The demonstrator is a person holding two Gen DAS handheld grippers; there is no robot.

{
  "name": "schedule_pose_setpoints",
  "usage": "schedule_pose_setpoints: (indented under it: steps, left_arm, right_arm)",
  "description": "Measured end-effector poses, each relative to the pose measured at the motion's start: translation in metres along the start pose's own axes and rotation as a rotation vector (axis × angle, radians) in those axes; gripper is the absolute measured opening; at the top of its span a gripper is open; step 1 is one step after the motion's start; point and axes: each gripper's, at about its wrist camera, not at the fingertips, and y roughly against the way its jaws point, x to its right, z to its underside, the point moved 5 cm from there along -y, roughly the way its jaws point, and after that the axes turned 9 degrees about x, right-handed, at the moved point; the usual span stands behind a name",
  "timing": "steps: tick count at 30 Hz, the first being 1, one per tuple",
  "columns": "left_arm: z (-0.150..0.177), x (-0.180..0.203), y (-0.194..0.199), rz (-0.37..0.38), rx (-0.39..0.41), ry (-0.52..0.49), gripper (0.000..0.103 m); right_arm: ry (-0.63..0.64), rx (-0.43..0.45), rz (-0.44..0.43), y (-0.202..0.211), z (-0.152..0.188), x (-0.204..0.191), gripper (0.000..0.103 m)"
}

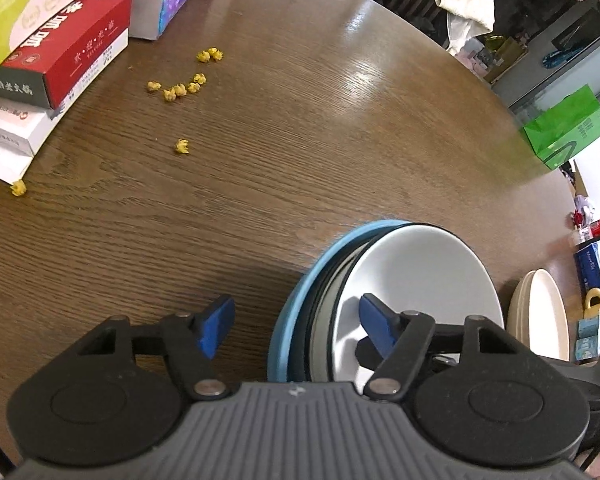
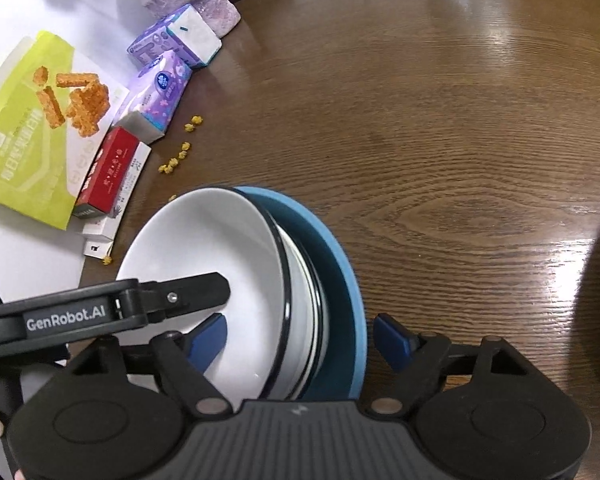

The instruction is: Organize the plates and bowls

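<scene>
The stack [image 1: 380, 304] of dishes sits on the table [image 1: 300, 140]: a white bowl [image 2: 204, 264] uppermost, further white dishes nested beneath, a blue plate [image 2: 340, 300] at the bottom.

Left gripper [image 1: 296, 324] straddles the stack's rim at its 9 o'clock side: one finger outside over bare wood, the other inside the white bowl. Jaws partly spread; pads not seen pressing on anything.

Right gripper [image 2: 300, 338] straddles the opposite rim at 3 o'clock in like fashion, one finger in the bowl, one outside the blue plate. Jaws partly spread; no contact evident.

Cream plates [image 1: 540, 312] lie near the stack, toward 3 o'clock in the left view. Yellow crumbs [image 1: 180, 88] and boxes [image 1: 60, 56] lie at 10 to 11 o'clock, well apart.

Judgement: the step is a two-sided grasp of the stack. Recommended: seat the outer fingers under the blue rim, close both sides evenly, lift level. An uneven lift risks the nested dishes sliding.
</scene>
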Motion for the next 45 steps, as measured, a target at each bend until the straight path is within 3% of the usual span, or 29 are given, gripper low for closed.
schedule_pose_setpoints:
  steps: [3,6,17,45]
  left_arm:
    - [-0.001,0.001,0.0,0.029,0.001,0.011,0.058]
    - [-0.001,0.003,0.0,0.054,0.003,0.015,0.046]
    - [-0.005,0.012,-0.003,0.078,0.006,-0.067,0.047]
    - [-0.008,0.021,-0.007,0.077,0.044,-0.155,0.047]
  right_arm:
    - [-0.005,-0.002,-0.026,-0.001,-0.001,-0.002,0.069]
    - [-0.005,-0.004,-0.027,-0.001,-0.001,-0.003,0.068]
    - [-0.019,0.069,-0.012,0.004,0.006,-0.003,0.067]
    - [-0.058,0.119,-0.038,0.015,0.007,0.009,0.058]
